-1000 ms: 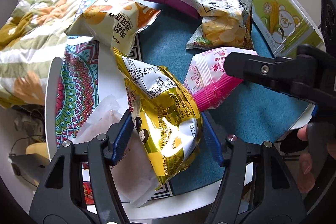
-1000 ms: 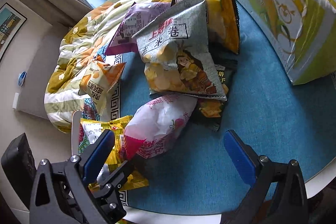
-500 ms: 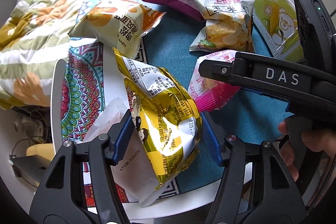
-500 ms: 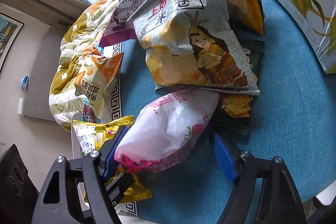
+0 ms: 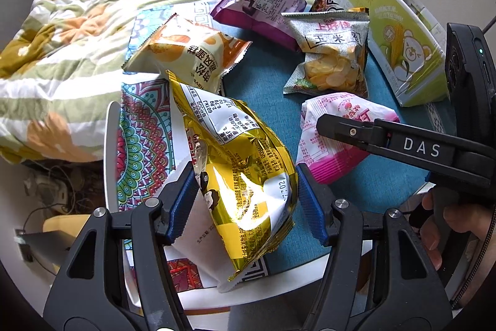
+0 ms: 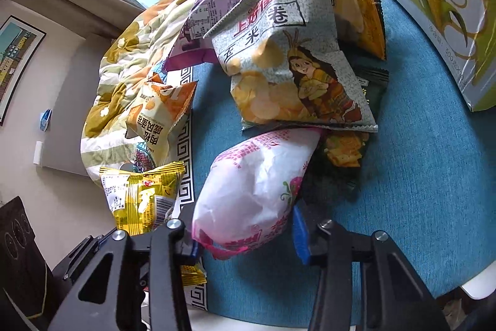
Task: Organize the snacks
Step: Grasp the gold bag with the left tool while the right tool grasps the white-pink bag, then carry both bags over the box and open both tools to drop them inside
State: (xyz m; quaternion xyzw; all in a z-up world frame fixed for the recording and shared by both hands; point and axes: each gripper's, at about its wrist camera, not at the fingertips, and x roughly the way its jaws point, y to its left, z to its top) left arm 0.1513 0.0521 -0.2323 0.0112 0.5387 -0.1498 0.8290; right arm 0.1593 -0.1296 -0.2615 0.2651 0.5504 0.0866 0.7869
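Observation:
My left gripper is shut on a shiny gold snack bag, held a little above the patterned mat. My right gripper is shut on the pink-and-white snack bag, its blue pads pressed into both sides near the bag's bottom end. That pink bag lies on the blue cloth, with the right gripper's black arm across it in the left wrist view. The gold bag shows at the left of the right wrist view.
A grey corn-roll bag, an orange-and-cream bag, a purple bag and a dark green bag lie around. A tall green corn box stands at the right. A floral quilt lies behind. A hand holds the right gripper.
The right gripper moved in over the pink bag and closed on it. The left gripper rose slightly with the gold bag still in it.

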